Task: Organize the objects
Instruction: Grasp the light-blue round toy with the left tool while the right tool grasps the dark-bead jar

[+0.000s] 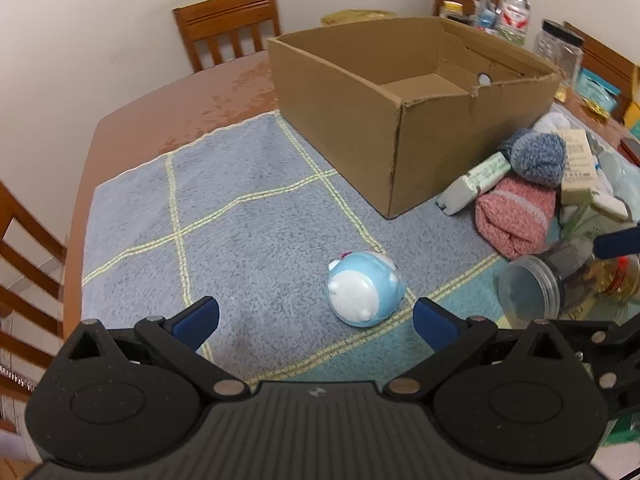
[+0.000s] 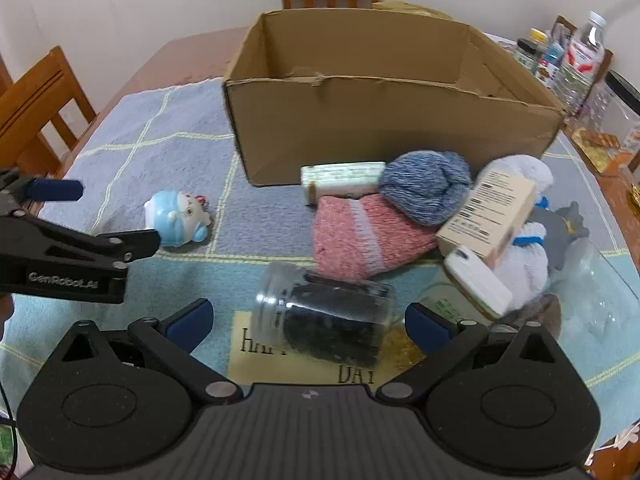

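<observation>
An open cardboard box (image 1: 360,112) (image 2: 384,128) stands on a blue checked cloth (image 1: 240,220). A light-blue and white toy (image 1: 362,288) (image 2: 178,218) lies on the cloth just in front of my open left gripper (image 1: 316,320), between its fingers. A clear jar of dark contents (image 2: 324,316) (image 1: 540,284) lies on its side between the fingers of my open right gripper (image 2: 308,324). Behind it are a pink sock roll (image 2: 360,236), a blue-grey sock roll (image 2: 428,184), a green-white tube box (image 2: 344,178) and a beige carton (image 2: 488,216). The left gripper also shows in the right wrist view (image 2: 100,216).
Wooden chairs (image 1: 228,24) (image 2: 36,108) stand around the table. Bottles and jars (image 2: 576,64) crowd the far right edge. A white plush (image 2: 528,264), a grey toy (image 2: 568,228), a white phone-like item (image 2: 478,282) and a clear container (image 2: 592,288) lie at the right.
</observation>
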Tool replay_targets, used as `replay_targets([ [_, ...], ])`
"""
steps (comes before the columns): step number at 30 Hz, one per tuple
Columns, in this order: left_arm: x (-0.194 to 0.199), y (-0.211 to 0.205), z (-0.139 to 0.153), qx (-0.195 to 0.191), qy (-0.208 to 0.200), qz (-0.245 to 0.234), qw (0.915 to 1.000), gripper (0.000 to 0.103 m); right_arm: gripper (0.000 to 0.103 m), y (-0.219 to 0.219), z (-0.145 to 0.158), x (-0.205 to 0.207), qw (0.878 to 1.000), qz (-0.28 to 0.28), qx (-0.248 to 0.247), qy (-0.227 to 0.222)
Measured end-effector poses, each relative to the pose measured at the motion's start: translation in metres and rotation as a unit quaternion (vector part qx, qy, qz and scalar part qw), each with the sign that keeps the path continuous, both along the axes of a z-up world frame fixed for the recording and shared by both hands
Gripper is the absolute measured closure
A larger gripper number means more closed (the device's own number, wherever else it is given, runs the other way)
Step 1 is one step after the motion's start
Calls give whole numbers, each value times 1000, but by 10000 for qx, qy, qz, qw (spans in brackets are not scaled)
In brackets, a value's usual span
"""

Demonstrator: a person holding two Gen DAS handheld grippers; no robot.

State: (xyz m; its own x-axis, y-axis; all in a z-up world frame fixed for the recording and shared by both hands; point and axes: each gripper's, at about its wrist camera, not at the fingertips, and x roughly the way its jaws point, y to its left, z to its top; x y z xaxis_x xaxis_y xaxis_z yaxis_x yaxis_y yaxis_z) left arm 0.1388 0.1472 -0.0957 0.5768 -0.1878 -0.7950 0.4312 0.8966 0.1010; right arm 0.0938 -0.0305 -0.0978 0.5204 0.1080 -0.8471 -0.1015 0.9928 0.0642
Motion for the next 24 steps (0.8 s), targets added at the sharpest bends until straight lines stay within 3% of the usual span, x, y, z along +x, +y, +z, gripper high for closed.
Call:
replay_targets([
  [8, 16, -2, -13, -98, -65, -797, 9968, 5, 0, 5, -3, 3, 9999, -10, 25, 102],
  [14, 26, -7, -25, -263, 221, -1224, 9919, 32, 0, 6, -2, 3, 9999, -90, 5, 94],
  [24, 31, -9, -32, -571, 299, -1256, 9900, 35, 0, 12, -5, 6, 9998, -136, -73, 129],
])
